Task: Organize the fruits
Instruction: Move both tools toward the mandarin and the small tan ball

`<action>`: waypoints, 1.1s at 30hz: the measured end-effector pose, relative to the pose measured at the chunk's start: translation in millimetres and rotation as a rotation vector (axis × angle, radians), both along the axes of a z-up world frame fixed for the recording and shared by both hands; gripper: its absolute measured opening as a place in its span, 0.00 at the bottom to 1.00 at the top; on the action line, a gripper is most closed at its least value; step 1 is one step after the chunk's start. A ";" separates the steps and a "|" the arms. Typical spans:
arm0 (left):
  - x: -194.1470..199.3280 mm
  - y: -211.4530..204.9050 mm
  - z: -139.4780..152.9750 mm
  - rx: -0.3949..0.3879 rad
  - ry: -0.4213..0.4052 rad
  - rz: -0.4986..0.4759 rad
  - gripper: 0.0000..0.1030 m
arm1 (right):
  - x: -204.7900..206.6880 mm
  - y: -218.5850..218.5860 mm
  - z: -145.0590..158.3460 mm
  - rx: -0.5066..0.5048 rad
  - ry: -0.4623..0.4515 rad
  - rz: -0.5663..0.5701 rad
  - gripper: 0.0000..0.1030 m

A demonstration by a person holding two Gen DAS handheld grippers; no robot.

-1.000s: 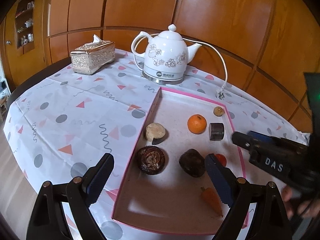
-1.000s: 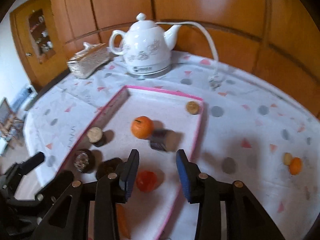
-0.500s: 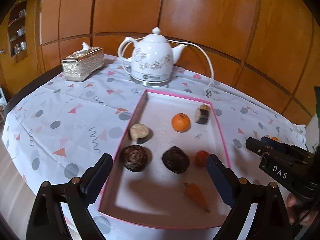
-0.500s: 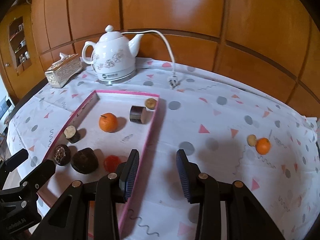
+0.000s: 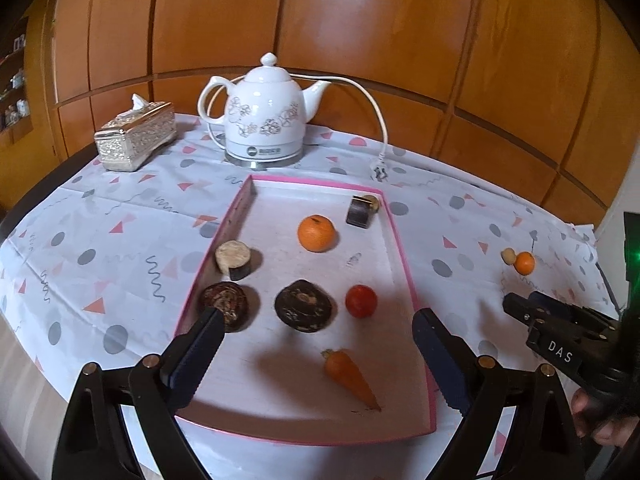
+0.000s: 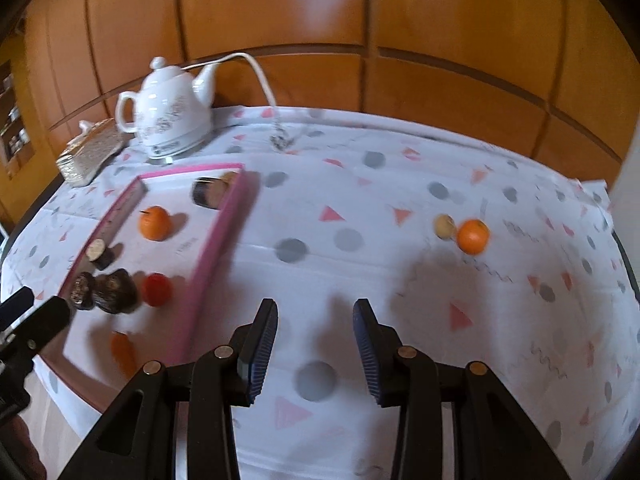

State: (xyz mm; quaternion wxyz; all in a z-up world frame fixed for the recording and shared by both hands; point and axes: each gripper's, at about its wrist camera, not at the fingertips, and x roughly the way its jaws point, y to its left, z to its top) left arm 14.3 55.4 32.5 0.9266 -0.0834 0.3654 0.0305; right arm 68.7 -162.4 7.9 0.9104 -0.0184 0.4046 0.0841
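A pink-rimmed tray (image 5: 404,264) (image 6: 224,236) holds an orange (image 5: 316,233) (image 6: 154,223), a red fruit (image 5: 361,301) (image 6: 157,289), a carrot (image 5: 349,376) (image 6: 122,354), two dark round fruits (image 5: 304,311), a cut pale piece (image 5: 233,259) and a dark block (image 5: 359,211). A small orange (image 6: 473,237) (image 5: 524,263) and a beige fruit (image 6: 445,226) (image 5: 508,256) lie on the cloth to the right. My left gripper (image 5: 316,356) is open and empty over the tray's near end. My right gripper (image 6: 316,344) (image 5: 520,314) is open and empty above the cloth, right of the tray.
A white kettle (image 5: 264,124) (image 6: 172,116) with its cord and plug (image 5: 380,172) stands behind the tray. A silver tissue box (image 5: 134,142) (image 6: 90,154) is at the back left. The patterned tablecloth (image 6: 400,280) covers a round table before wood panels.
The right gripper has drawn back from the red fruit in the tray and swung right over the cloth. The left gripper has pulled back and up. Both stay open.
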 end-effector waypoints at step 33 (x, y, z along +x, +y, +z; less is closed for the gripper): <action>5.1 -62.7 -4.5 0.040 0.031 -0.213 0.95 | 1.6 -80.4 -15.9 0.033 0.038 -0.177 0.39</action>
